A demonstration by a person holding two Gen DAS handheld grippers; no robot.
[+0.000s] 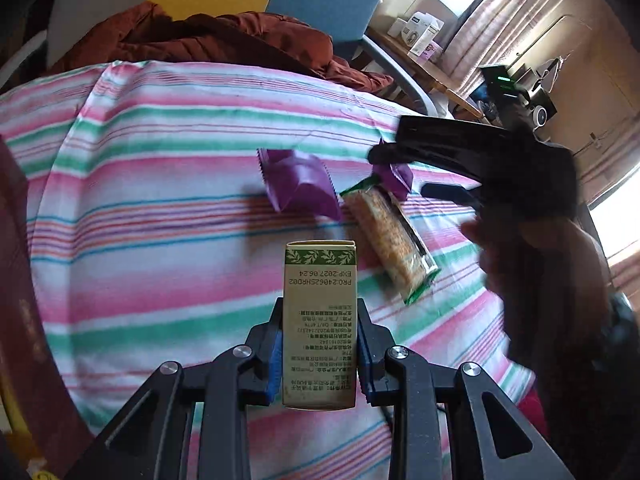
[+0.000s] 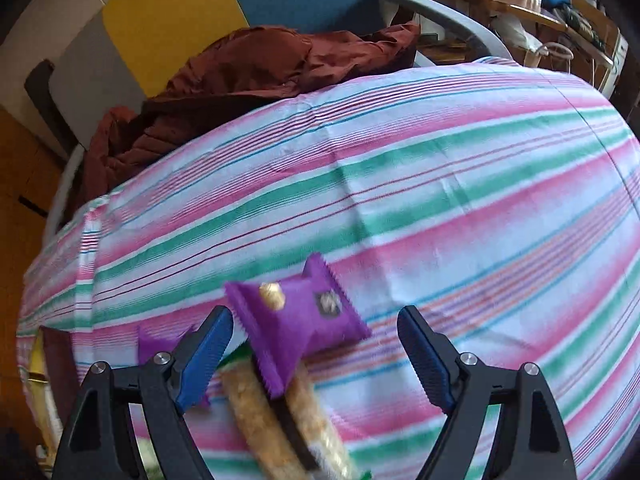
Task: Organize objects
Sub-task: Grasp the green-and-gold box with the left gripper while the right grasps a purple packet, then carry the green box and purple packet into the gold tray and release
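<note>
My left gripper (image 1: 320, 308) is shut on a beige box (image 1: 320, 280) with a green leaf band and printed text, held upright over the striped cloth. Beyond it lie a purple packet (image 1: 298, 184) and a cereal bar (image 1: 390, 236) in a clear wrapper with green ends. A second purple packet (image 1: 394, 176) rests on the bar's far end, under my right gripper (image 1: 404, 176). In the right wrist view the right gripper (image 2: 316, 320) stands open. That purple packet (image 2: 304, 320) lies between its blue pads (image 2: 208, 344), untouched, on top of the bar (image 2: 280, 420). The other purple packet (image 2: 156, 344) peeks out behind the left finger.
A pink, green and white striped cloth (image 1: 160, 160) covers the surface. A rust-brown jacket (image 1: 224, 40) is heaped at its far edge before a blue chair (image 1: 328, 0). A dark red object (image 1: 16, 280) borders the left. A wooden shelf (image 1: 400, 46) with small boxes stands at the back right.
</note>
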